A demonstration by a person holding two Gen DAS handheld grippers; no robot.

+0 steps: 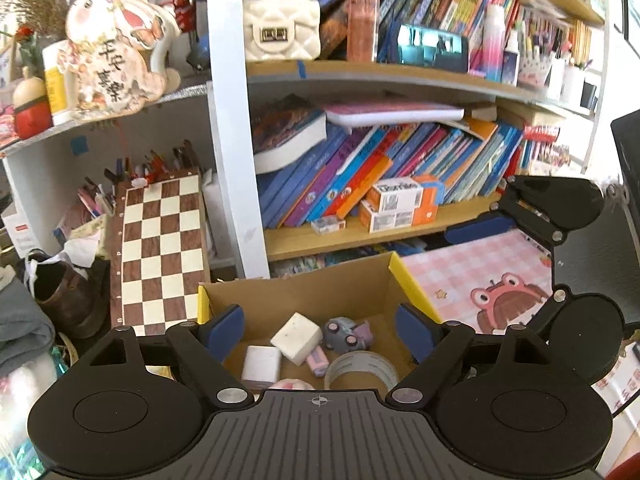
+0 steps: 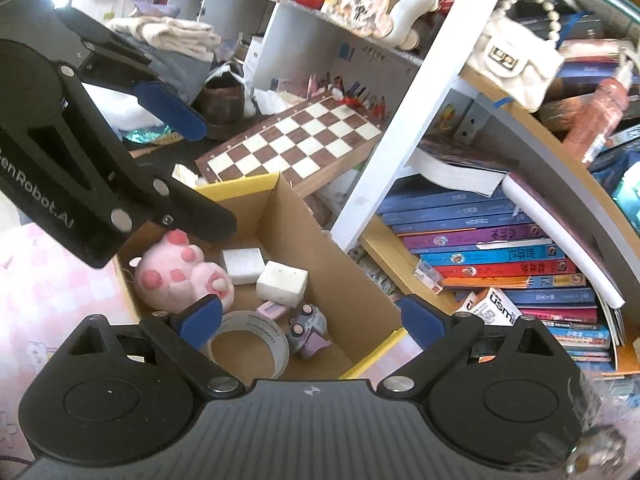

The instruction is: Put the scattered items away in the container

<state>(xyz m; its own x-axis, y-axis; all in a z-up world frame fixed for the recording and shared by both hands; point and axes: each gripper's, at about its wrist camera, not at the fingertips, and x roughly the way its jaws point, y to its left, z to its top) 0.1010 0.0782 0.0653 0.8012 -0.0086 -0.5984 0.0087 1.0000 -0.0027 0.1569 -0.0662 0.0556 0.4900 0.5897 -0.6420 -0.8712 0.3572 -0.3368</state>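
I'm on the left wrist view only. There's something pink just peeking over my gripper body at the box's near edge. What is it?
Observer: A pink plush toy, lying whole inside the cardboard box, in the corner beside the tape roll.
Operator: Is my right gripper carrying anything? I only see its side.
Observer: No. The right gripper is open, with nothing between its fingers.
Operator: And where does it sit relative to the box?
Observer: Above the box's open top, looking down at the tape roll and the purple toy car.
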